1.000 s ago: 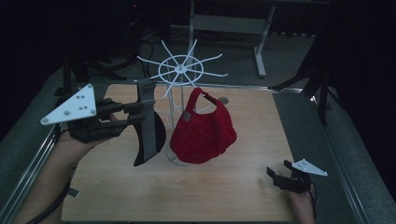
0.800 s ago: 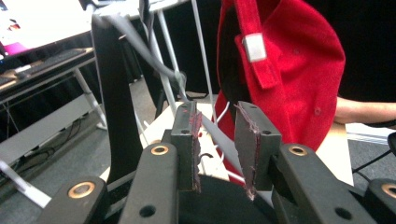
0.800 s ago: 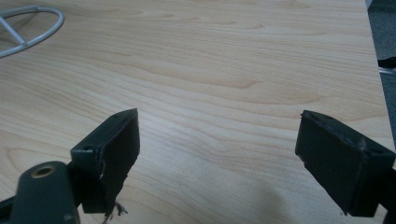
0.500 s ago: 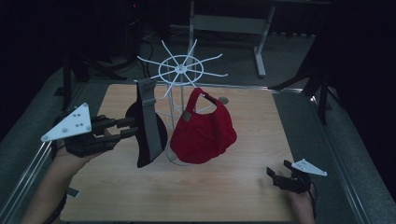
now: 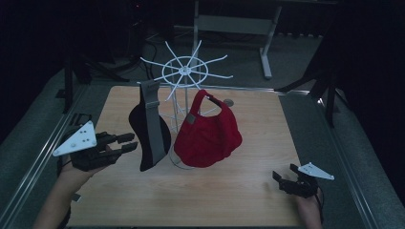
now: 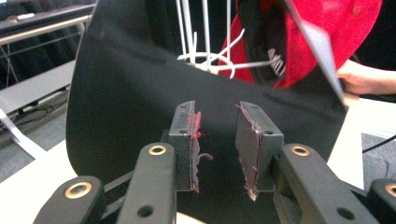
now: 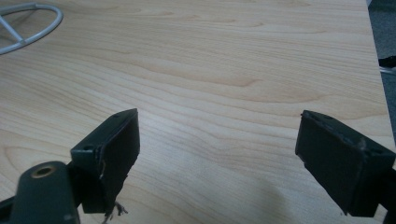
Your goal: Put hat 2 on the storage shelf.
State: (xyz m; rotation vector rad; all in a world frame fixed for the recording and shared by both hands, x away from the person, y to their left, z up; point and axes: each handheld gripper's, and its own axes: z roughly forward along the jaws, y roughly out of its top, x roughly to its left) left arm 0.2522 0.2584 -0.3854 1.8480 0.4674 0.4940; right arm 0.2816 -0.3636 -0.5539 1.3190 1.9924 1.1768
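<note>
Centrally on the wooden table (image 5: 239, 191) a white wire rack (image 5: 184, 74) is stood, with spokes spread from a ring at its top. A red cap (image 5: 210, 136) is hung from one spoke on the right side of the rack, and a black cap (image 5: 150, 129) with a grey strip down its back is hung on the left side, just beside the red one.

The left tongs (image 5: 125, 142) are held above the left part of the table, pointed toward the black cap and very near its lower edge; from the high view, contact cannot be judged. In the left gripper view the left tongs (image 6: 219, 140) are seen with jaws moderately parted and nothing gripped between them, the dark cloth of the black cap (image 6: 121, 93) being spread close behind them. Red wear marks are visible on the inner faces of the pads (image 6: 194, 135). Behind the cloth, the red cap (image 6: 345, 32) and the white wires of the rack (image 6: 210, 58) are seen.

The right tongs (image 5: 282, 181) are held low near the front right corner of the table, well apart from the rack. In the right gripper view the right tongs (image 7: 219, 140) are seen spread wide with only bare wood of the table (image 7: 224, 70) between the jaws, and part of the rack's round base (image 7: 28, 23) is caught at the upper left
</note>
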